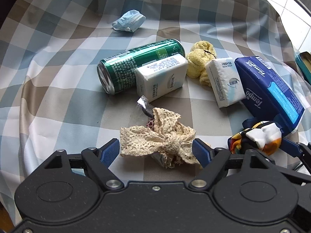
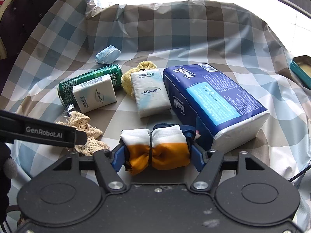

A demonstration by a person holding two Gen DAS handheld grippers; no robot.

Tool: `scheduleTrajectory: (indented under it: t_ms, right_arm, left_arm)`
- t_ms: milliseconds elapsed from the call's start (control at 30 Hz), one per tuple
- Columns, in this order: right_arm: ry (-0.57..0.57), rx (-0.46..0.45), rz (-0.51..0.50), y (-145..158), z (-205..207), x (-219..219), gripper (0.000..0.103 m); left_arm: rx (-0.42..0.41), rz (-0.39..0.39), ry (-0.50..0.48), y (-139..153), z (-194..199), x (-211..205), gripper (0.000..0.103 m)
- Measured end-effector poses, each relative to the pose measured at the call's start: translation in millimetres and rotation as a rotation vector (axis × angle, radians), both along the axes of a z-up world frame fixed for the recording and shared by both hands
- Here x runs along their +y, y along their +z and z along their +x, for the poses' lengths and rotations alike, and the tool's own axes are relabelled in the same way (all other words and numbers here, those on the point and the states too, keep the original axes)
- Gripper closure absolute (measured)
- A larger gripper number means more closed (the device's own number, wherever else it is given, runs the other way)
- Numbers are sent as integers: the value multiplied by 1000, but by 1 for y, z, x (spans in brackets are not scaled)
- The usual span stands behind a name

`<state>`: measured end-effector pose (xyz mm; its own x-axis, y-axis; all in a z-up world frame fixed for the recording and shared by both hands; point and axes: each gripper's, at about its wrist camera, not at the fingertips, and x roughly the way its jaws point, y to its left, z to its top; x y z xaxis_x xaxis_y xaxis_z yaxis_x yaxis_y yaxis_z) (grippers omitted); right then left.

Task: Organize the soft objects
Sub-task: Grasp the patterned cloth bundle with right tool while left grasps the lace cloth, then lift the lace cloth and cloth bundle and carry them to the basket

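Teal tin cut off at frame edge, right of Tempo tissue pack. Checked cloth covers bench. Right hand-held gripper clamps orange/white scarf bundle just below pack. Left hand-held gripper straddles lace bow left of pack; pad contact unclear.

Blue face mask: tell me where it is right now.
The blue face mask lies crumpled at the far side of the checked tablecloth, alone, beyond the green can in both wrist views.
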<state>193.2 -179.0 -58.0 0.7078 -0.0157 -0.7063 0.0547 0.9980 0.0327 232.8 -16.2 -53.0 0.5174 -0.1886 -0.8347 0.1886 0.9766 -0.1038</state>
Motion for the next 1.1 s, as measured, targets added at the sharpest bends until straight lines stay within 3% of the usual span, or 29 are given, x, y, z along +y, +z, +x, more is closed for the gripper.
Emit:
scheduleTrajectory:
  t_ms: [100,600,700,833,1100]
  right_arm:
    - [2,-1,-10,-2,2,2,31]
    - [26,-16,-86,-11,4,13,25]
    - [32,-25,-106,-12,1,16,28]
    - [47,-38,-131,-12,-3,19,33]
    - [39,-43,-86,-6,-8,15,41]
  left_arm:
    - [6,5,3,-5,6,-5,19]
    - [-21,68,-16,-16,10,-18,16]
    - [-34,62,-13,-15,8,-17,21]
    - [-47,43,-13,-12,4,-11,39]
    - [-59,13,-11,-3,-7,-3,47]
